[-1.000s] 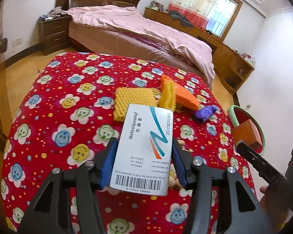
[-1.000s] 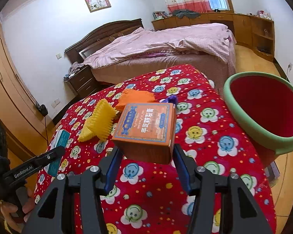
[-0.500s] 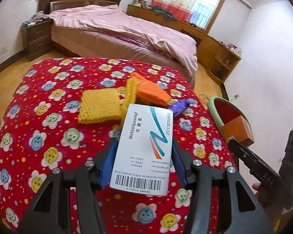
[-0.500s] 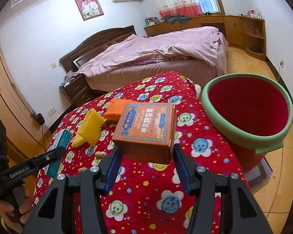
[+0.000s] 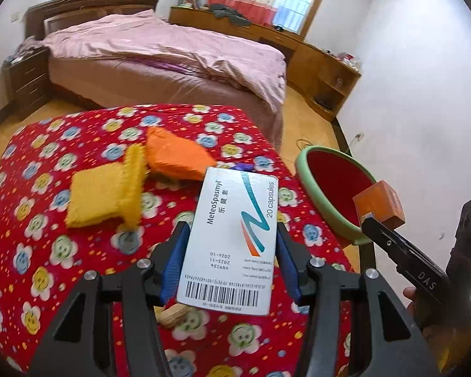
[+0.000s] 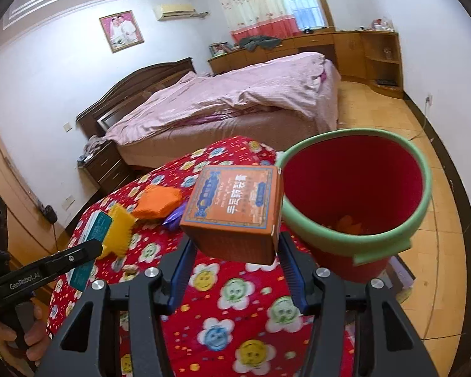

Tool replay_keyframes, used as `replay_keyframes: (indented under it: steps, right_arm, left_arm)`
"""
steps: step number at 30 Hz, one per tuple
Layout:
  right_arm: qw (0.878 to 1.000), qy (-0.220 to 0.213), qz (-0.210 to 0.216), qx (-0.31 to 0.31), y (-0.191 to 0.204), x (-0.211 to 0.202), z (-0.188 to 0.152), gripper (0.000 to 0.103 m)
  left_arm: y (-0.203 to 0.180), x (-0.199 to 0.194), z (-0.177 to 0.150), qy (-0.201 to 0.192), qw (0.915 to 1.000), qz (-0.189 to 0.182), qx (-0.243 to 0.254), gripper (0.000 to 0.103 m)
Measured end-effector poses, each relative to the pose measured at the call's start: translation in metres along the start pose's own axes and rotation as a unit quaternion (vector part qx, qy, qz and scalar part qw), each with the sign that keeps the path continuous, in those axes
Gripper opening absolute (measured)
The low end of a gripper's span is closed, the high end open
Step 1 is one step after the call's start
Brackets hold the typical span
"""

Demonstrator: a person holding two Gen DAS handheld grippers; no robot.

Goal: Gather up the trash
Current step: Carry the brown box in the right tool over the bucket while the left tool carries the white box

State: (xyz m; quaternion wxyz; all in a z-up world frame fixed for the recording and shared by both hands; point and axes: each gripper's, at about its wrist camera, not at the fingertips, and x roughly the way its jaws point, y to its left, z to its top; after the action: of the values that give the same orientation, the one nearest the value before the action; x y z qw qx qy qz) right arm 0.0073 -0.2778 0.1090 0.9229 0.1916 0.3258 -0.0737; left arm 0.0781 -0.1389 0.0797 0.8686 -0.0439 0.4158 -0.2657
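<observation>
My left gripper [image 5: 229,257] is shut on a white medicine box [image 5: 235,235] printed "MeteoSpasmyl", held above the red flowered cloth [image 5: 47,267]. My right gripper [image 6: 235,260] is shut on an orange carton [image 6: 235,207] with blue trim, just left of the red bin with a green rim [image 6: 354,235]. In the left wrist view the same orange carton [image 5: 381,204] hangs at the edge of the bin [image 5: 317,194]. On the cloth lie a yellow waffle foam piece [image 5: 106,194], an orange packet [image 5: 175,154] and a purple wrapper [image 6: 174,218].
The bin stands on the wooden floor [image 6: 439,220] beside the cloth-covered table. Orange scraps lie in its bottom. A bed with a pink cover [image 5: 172,53] is behind, with wooden cabinets [image 5: 323,72] along the far wall. A hand [image 6: 31,336] grips the left tool.
Both grippers have moved right toward the bin, each keeping its box. The bin looms larger in the right wrist view, and the carton now sits at its rim.
</observation>
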Motion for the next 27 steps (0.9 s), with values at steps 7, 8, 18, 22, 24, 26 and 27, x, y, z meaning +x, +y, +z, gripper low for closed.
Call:
replay_keyframes:
  steps: [7,8,18,22,24,26,27]
  right_arm:
    - [1.0,-0.011,-0.021,0.019,-0.03,-0.002,0.011,0.056]
    - [0.999,-0.012,-0.024,0.021,-0.034,-0.002,0.012,0.056]
    - [0.998,-0.014,-0.05,0.045,-0.078,0.008,0.024,0.056]
    - [0.997,-0.016,-0.063,0.049,-0.097,0.012,0.029,0.056]
    - [0.996,-0.016,-0.069,0.052,-0.106,0.014,0.031,0.056]
    - [0.995,-0.016,-0.075,0.056,-0.116,0.016,0.034,0.056]
    - [0.995,-0.016,-0.078,0.058,-0.12,0.018,0.036,0.056]
  left_arm:
    - [-0.036,0.023,0.015,0.007,0.9993,-0.015,0.033,0.054]
    - [-0.04,0.027,0.017,0.009,0.9991,-0.017,0.037,0.054]
    - [-0.1,0.086,0.039,0.02,0.9946,-0.027,0.099,0.054]
    - [-0.121,0.11,0.045,0.026,0.9921,-0.031,0.119,0.054]
    - [-0.129,0.121,0.046,0.031,0.9909,-0.035,0.126,0.054]
    - [-0.137,0.133,0.046,0.038,0.9901,-0.039,0.129,0.054]
    - [-0.141,0.14,0.046,0.042,0.9897,-0.043,0.13,0.054]
